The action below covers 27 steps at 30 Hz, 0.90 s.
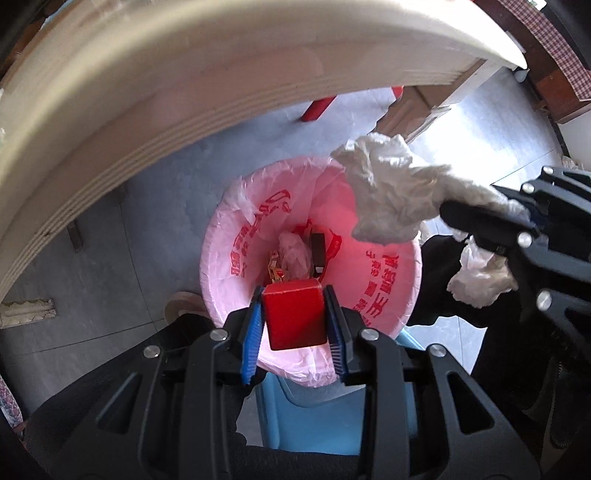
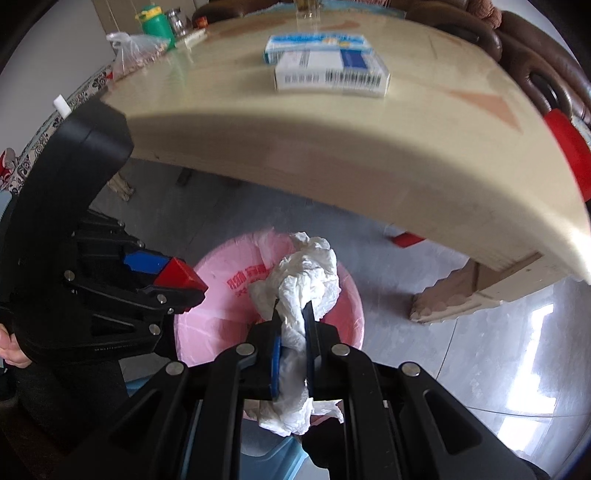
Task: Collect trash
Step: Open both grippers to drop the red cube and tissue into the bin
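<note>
We are holding the left tongs [image 1: 293, 314] straight down over the bin [image 1: 310, 273], their blue pads [image 1: 252, 332] pressing on both sides of a red box [image 1: 294, 315]; the jaws are standing only as wide as the box. The box is hanging just above the near rim of the bin. We are gripping a crumpled white tissue [image 2: 299, 295] in the right tongs [image 2: 293, 314], whose jaws are pinched nearly together on it, with paper bulging out above and below the pads. In the left wrist view the tissue [image 1: 391, 192] is reaching in from the right over the far rim of the bin, and the right tongs [image 1: 480, 225] are showing at the right edge.

The bin is lined with a pink bag [image 1: 384, 273] printed in red, and it is already holding a clear wrapper [image 1: 293, 254], a dark item [image 1: 317, 251] and some other scraps. It is standing on the grey floor [image 1: 155, 229], just beside the counter [image 2: 332, 147]. On the counter two boxes [image 2: 328, 70] are lying one behind the other, well apart from a clear bag [image 2: 133, 51] and a green bottle [image 2: 157, 22] at its far end.
</note>
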Motion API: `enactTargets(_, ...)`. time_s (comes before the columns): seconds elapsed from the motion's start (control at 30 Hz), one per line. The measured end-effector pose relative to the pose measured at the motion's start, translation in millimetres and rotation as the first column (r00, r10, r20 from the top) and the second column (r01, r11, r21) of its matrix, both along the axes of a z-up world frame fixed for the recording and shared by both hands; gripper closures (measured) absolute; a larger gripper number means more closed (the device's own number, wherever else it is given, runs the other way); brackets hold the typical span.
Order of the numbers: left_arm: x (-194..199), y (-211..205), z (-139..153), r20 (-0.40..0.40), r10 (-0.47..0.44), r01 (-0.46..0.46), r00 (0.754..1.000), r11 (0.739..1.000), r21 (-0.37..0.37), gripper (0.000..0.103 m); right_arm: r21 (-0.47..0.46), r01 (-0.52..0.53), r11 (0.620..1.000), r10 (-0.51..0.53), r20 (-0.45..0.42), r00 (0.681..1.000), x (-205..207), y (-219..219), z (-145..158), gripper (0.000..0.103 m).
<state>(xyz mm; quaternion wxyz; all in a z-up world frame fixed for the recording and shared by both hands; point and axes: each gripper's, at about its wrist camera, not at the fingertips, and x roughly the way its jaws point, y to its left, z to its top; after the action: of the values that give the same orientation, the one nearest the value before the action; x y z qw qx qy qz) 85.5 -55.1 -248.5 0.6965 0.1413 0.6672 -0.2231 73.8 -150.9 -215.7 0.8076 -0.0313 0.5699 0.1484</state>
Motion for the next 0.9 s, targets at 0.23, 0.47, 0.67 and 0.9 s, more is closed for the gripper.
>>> enactTargets(0.23,7,-2,-25,-0.069,0.002,-0.001,0.998,1.0,0.021,0.072,0.02,-0.01,1.0,0.012,-0.091,0.996,10,4,-37,0.093)
enactTargets(0.47,12,-5,-53,-0.128,0.011,-0.005,0.992,0.999,0.05,0.072,0.039,-0.021,0.999,0.027,-0.179,0.983,16,4,-70,0.093)
enactTargets(0.67,15,-3,-73,-0.172,0.022,-0.01,0.985,0.998,0.068,0.072,0.048,-0.034,0.998,0.045,-0.239,0.97,16,5,-95,0.093)
enactTargets(0.9,18,-6,-85,-0.2,0.024,-0.005,0.979,0.996,0.094,0.071,0.061,-0.062,0.996,0.076,-0.266,0.961,16,12,-106,0.088)
